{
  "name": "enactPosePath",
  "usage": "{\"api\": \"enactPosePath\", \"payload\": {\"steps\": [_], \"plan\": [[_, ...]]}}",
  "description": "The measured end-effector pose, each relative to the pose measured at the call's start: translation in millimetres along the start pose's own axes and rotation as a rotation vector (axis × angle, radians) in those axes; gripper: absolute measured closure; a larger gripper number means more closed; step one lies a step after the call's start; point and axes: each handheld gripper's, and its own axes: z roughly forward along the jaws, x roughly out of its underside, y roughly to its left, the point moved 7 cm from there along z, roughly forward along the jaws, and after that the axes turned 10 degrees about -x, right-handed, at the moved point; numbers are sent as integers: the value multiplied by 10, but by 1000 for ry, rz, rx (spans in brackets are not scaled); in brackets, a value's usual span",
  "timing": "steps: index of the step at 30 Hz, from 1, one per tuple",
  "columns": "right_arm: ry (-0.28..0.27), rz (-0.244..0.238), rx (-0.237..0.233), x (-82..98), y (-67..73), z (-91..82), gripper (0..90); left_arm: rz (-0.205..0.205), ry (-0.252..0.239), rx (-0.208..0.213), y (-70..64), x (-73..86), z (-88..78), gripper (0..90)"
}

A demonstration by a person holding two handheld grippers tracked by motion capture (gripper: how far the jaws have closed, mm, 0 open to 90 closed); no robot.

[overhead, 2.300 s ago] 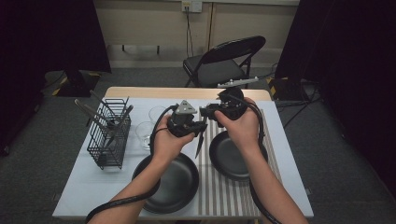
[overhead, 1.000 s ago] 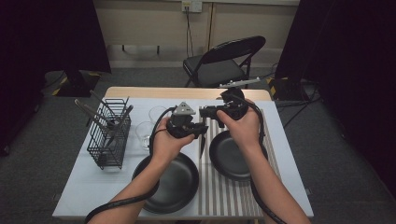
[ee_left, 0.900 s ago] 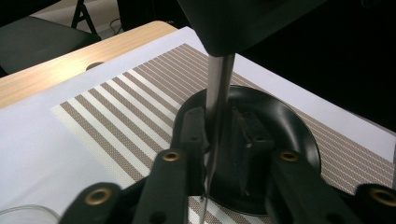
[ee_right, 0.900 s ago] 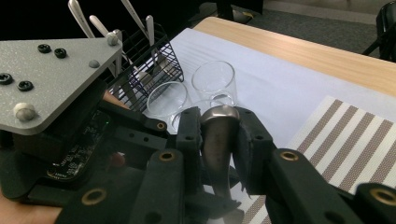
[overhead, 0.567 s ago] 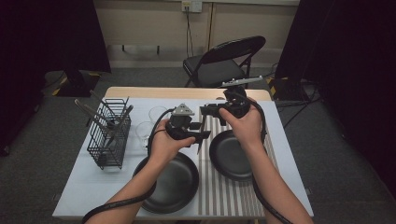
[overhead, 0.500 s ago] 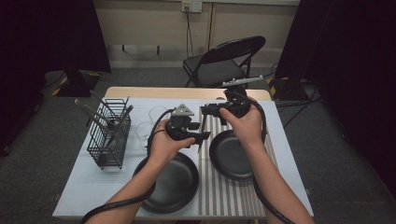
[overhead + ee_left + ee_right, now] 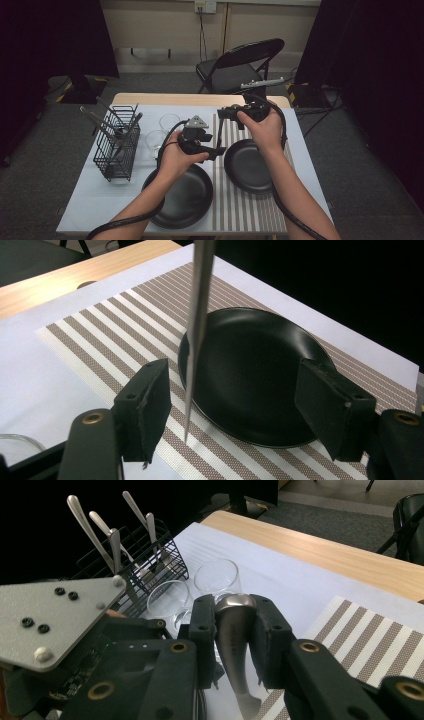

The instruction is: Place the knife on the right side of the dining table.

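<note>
A table knife [image 7: 199,315] hangs point down over the striped placemat [image 7: 100,340]. My right gripper [image 7: 234,625] is shut on the knife's rounded metal handle [image 7: 235,645], above the table's middle in the high view [image 7: 222,114]. My left gripper [image 7: 240,420] is open, and its jaws have just been opening. The blade stands between them, nearer the left pad [image 7: 150,405], and touches neither. In the high view the left gripper [image 7: 215,150] sits just below the right one. A black plate [image 7: 250,375] lies beneath the blade.
A second black plate [image 7: 182,197] lies at the front. A black wire basket [image 7: 117,145] with several pieces of cutlery stands at the left, with two glasses [image 7: 169,122] [image 7: 156,141] beside it. A folding chair [image 7: 240,62] stands behind the table.
The left gripper's jaws have spread apart off the knife's blade. The right gripper keeps the handle. Both hands have stayed almost where they were.
</note>
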Motion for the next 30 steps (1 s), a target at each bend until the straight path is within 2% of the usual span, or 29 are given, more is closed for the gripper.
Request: {"api": "enactPosePath", "payload": {"steps": [3,8,17,25,30], "plan": [[-4,7,1,-6,-27,2,737,12,11,0,10,30,5,278],[-4,9,3,-8,-70,4,737,-9,17,9,-4,58,19,261],[-13,22,1,-23,-141,14,736,-8,28,-1,9,100,26,218],[-6,12,12,-35,-184,22,737,-23,26,6,4,117,35,195],[-3,19,17,-27,-227,29,736,-17,30,17,4,132,37,183]]}}
